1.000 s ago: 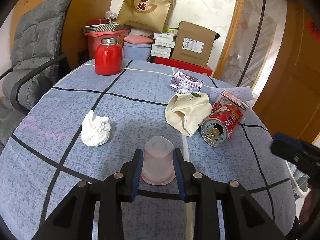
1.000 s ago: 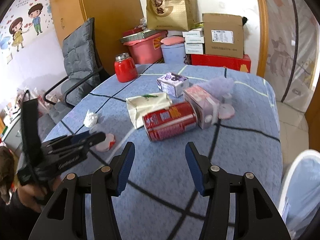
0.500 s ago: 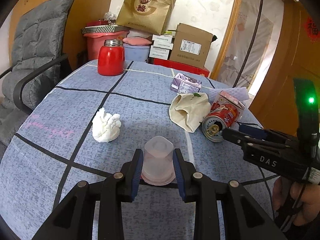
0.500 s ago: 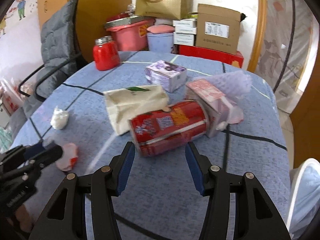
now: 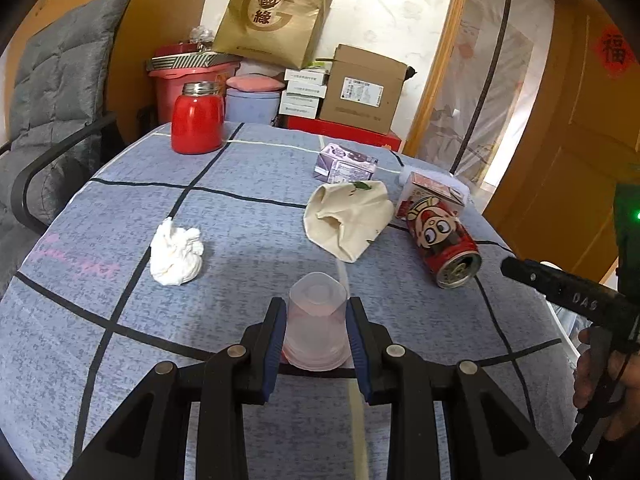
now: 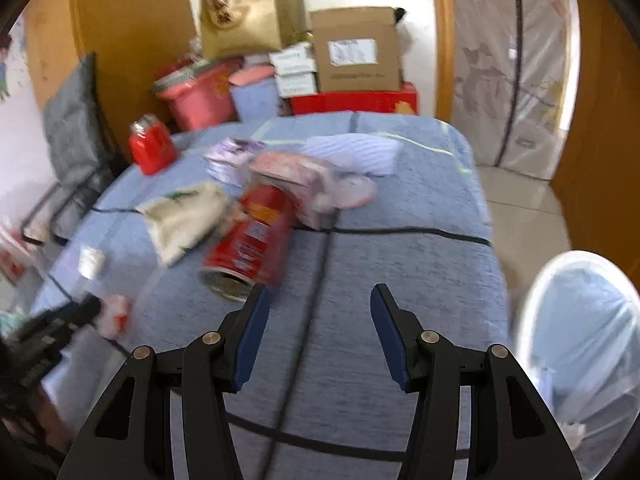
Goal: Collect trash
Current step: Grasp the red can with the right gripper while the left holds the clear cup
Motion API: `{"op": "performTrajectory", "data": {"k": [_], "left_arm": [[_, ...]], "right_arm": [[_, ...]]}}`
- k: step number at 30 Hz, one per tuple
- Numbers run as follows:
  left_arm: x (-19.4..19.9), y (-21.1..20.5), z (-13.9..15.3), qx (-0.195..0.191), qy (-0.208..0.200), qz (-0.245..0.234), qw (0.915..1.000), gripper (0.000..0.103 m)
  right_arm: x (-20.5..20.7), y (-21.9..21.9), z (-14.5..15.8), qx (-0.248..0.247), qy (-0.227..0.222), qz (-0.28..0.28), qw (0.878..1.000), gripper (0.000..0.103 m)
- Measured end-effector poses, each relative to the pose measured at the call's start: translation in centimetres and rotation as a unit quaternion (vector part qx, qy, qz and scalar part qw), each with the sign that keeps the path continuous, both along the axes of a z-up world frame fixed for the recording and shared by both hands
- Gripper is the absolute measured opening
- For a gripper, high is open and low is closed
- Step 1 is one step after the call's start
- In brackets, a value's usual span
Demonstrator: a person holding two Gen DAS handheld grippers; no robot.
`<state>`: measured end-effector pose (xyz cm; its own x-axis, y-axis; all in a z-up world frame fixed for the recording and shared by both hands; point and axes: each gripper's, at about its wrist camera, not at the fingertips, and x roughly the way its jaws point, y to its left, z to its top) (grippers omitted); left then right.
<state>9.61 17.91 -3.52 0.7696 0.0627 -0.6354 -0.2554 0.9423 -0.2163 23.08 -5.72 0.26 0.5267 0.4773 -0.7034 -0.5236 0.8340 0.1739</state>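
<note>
Left gripper [image 5: 316, 344] is clamped on a translucent plastic cup [image 5: 316, 318], held upside down just above the blue checked tablecloth [image 5: 120, 184]. Risk: the thin wall may buckle and slip out.

Right gripper [image 6: 316, 328] stands wide apart with nothing between its pads. The red drink can with cartoon print [image 6: 248, 240] lies on its side at its eleven o'clock, the left pad just beside its rim. A glancing touch would likely roll it.

The white-lined bin [image 6: 580, 340] sits at three o'clock, beside the table. Crumpled white tissue [image 5: 176, 254] and cream paper bag [image 5: 348, 216] lie farther off.
</note>
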Motion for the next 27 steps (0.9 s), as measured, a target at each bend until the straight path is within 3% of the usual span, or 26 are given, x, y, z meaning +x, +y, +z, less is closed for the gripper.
{"op": "performTrajectory", "data": {"k": [5, 10, 19, 27], "left_arm": [[-0.1, 0.0, 0.3, 0.002, 0.0, 0.003, 1.0, 0.031], [-0.3, 0.5, 0.4, 0.003, 0.0, 0.006, 1.0, 0.031], [0.5, 0.6, -0.3, -0.002, 0.006, 0.0, 1.0, 0.031], [0.5, -0.4, -0.2, 0.003, 0.005, -0.01, 0.9999, 0.031]], "right_arm": [[-0.1, 3.8, 0.1, 0.016, -0.006, 0.021, 1.0, 0.054], [1.1, 5.9, -1.3, 0.0, 0.001, 0.006, 1.0, 0.054], [1.9, 6.1, -3.1, -0.008, 0.032, 0.013, 0.999, 0.056], [0.6, 3.9, -2.4, 0.01, 0.02, 0.023, 0.999, 0.055]]}}
